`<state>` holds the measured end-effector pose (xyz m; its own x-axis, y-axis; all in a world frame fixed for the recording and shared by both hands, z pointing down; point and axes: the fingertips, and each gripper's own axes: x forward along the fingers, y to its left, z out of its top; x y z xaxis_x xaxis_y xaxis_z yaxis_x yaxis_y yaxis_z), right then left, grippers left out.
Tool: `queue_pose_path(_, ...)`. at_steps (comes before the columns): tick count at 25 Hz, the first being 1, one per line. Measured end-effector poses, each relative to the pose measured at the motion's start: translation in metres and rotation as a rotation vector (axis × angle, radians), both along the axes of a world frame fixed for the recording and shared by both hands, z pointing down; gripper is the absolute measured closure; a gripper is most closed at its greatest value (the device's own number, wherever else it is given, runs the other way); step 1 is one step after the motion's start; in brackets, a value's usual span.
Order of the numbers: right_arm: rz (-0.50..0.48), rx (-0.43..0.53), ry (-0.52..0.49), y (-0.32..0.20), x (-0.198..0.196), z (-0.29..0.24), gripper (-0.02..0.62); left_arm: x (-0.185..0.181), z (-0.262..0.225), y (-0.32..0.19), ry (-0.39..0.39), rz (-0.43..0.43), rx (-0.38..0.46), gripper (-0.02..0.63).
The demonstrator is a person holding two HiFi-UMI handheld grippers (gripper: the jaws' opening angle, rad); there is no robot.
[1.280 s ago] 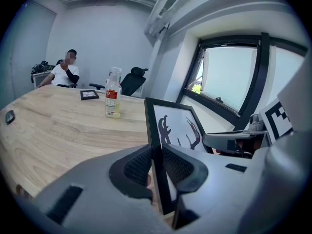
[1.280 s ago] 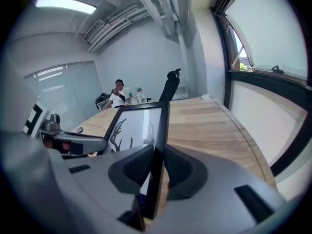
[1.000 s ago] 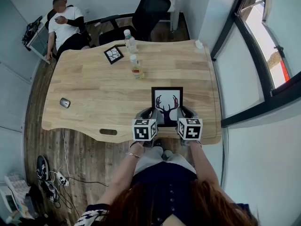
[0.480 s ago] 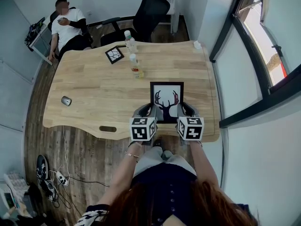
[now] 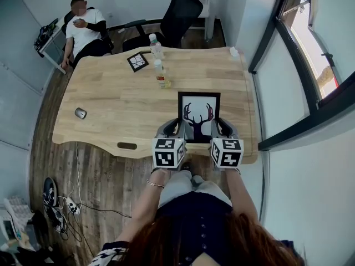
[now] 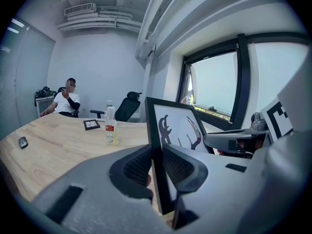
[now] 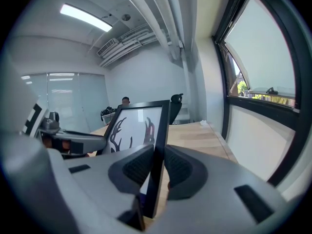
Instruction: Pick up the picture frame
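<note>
Pinching frame [image 5: 198,112] by left edge with left tool [image 5: 177,128], by right edge with right tool [image 5: 217,128]; holding it tilted up over near edge of counter [image 5: 111,104].

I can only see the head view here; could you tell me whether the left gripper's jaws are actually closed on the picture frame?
Observer: Yes. In the left gripper view, the left gripper has its jaws clamped on the picture frame, one pad on each face of the left bar.
Operator: Thank you. And the right one?
Observer: The right gripper grips the same way: its jaws pinch the right bar, front and back.
Operator: How does the frame sit between them?
Observer: Close to upright, with both grips near its bottom corners.
</note>
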<state>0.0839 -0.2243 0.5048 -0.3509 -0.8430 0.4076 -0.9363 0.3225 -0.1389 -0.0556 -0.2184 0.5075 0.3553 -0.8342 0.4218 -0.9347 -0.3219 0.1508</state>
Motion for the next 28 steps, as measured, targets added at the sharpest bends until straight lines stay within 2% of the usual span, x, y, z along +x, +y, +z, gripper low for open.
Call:
queue_pose_path(17, 0.019, 0.076, 0.003, 0.014, 0.003, -0.031, 0.523, 0.002, -0.031, 0.01, -0.014, 0.009, 0.078, 0.523)
queue_pose_path(28, 0.05, 0.099, 0.009, 0.032, -0.01, -0.048, 0.523, -0.01, -0.052, 0.026, -0.016, 0.037, 0.11, 0.523)
